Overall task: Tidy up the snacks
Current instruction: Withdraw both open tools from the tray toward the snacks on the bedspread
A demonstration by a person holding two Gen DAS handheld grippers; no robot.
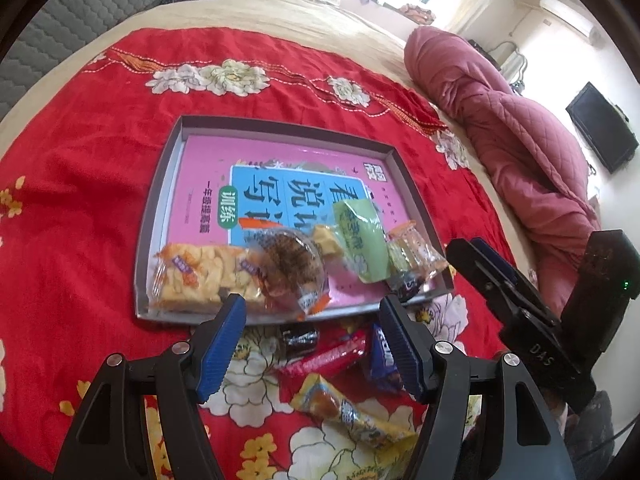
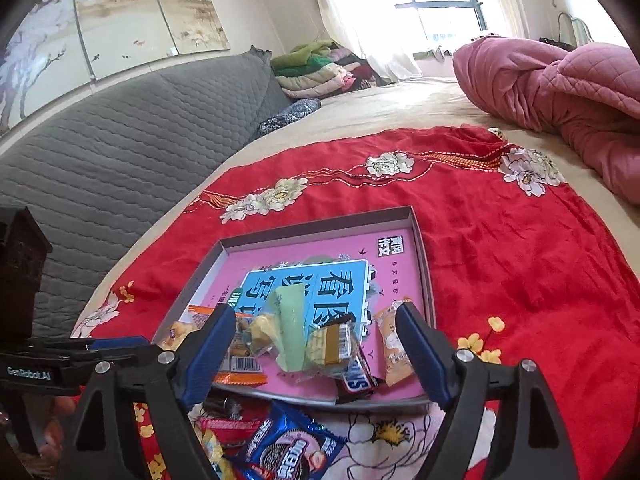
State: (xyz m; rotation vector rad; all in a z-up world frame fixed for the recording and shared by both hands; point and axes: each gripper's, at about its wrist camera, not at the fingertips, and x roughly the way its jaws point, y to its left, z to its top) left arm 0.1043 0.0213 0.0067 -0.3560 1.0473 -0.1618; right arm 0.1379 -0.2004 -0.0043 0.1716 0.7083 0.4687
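Several snacks lie in the grey tray (image 1: pixel 160 184) ahead of both claws; four packets remain on the red bedspread (image 1: pixel 80 160) beneath. Left claw (image 1: pixel 312 344) and right claw (image 2: pixel 316 354) gape wide, empty.

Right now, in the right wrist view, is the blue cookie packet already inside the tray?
No. The blue cookie packet lies on the red floral cloth in front of the tray, outside its near rim.
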